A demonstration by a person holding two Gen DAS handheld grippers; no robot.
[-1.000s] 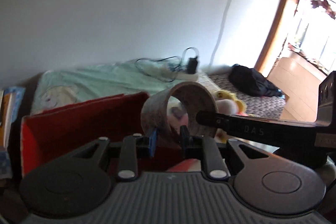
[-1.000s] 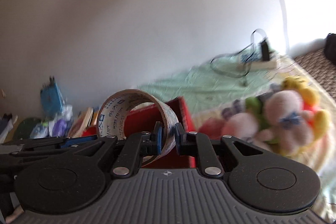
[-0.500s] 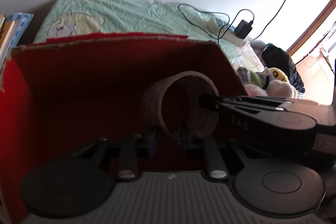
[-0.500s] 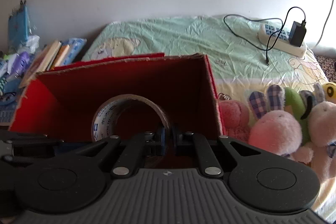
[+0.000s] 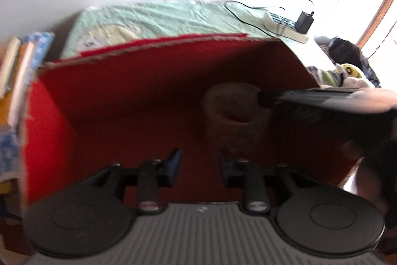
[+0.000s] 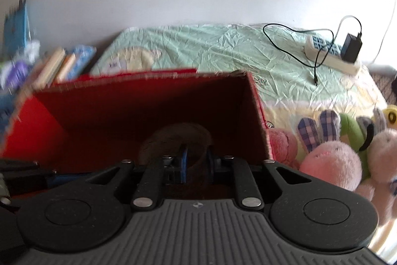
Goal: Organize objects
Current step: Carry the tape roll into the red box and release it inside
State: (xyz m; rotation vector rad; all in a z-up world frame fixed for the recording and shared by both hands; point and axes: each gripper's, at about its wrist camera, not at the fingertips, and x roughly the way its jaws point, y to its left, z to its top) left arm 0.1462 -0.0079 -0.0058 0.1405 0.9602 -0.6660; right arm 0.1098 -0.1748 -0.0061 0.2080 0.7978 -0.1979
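- Left of the jaws in the left wrist view, a row of books [image 5: 15,71] stood on edge beside the outer wall of the red cardboard box [image 5: 119,101].
- The left gripper [image 5: 199,162] hung over the open box with its jaws spread wide and nothing between them; one fingertip pad [image 5: 175,160] showed blue.
- The roll of tape [image 5: 234,116] sat ahead of the left jaws and slightly to their right, down inside the box, clear of both fingers; motion blur hid whether it touched the box floor.
- From the right of those jaws, the other gripper's finger reached in and met the roll at its upper rim.
- In the right wrist view, the books [image 6: 59,66] again lay left of the jaws, outside the box [image 6: 139,103].
- The right gripper [image 6: 197,162] was lowered into the box with its jaws parted a moderate way, and the roll's near wall [image 6: 173,138] stood in the gap between them. Whether the pads actually pressed the tape I cannot tell, since the roll is dark and blurred there.
- Just right of the right jaws, past the box wall, pink plush toys [image 6: 330,163] lay on the bed.
- Farther right and beyond the jaws, a white power strip [image 6: 327,54] with a black charger [image 6: 351,47] plugged in rested on the pale green sheet [image 6: 223,49].
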